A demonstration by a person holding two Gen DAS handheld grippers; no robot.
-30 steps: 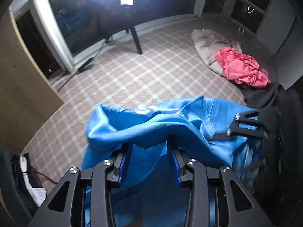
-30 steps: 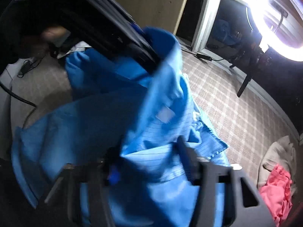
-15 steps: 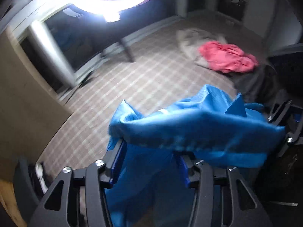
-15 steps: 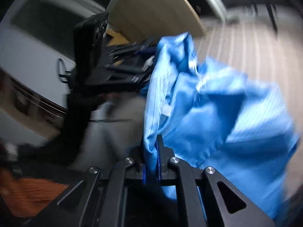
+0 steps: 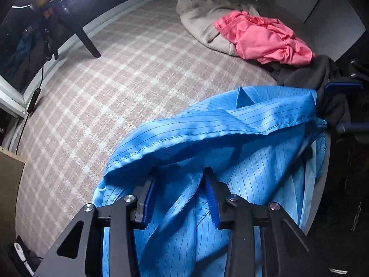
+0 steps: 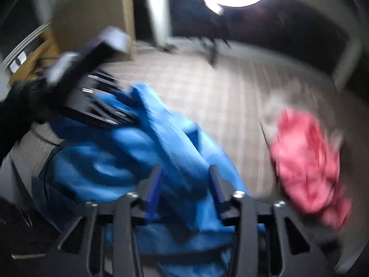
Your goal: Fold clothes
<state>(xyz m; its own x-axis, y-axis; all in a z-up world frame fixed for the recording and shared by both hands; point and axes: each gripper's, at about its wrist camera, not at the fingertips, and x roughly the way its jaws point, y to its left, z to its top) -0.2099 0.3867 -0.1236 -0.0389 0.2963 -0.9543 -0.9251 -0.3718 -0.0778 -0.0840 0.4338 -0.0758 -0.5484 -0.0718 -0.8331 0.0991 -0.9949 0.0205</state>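
the blue pinstriped garment point(image 5: 230, 138) hangs bunched above the checked carpet floor point(image 5: 129, 73), its hemmed edge stretched across the left wrist view. the left gripper point(image 5: 180, 175) points steeply down with its jaws partly spread and a fold of the blue cloth between them; they have just been closing. the right gripper point(image 6: 184, 173) has just been opening, its jaws parted around a ridge of the same cloth; motion blur hides whether the pads press it. on the floor beyond lie a pink garment point(image 5: 265, 39) heaped on a beige garment point(image 5: 203, 20), with a dark garment point(image 5: 306, 73) just beside them.
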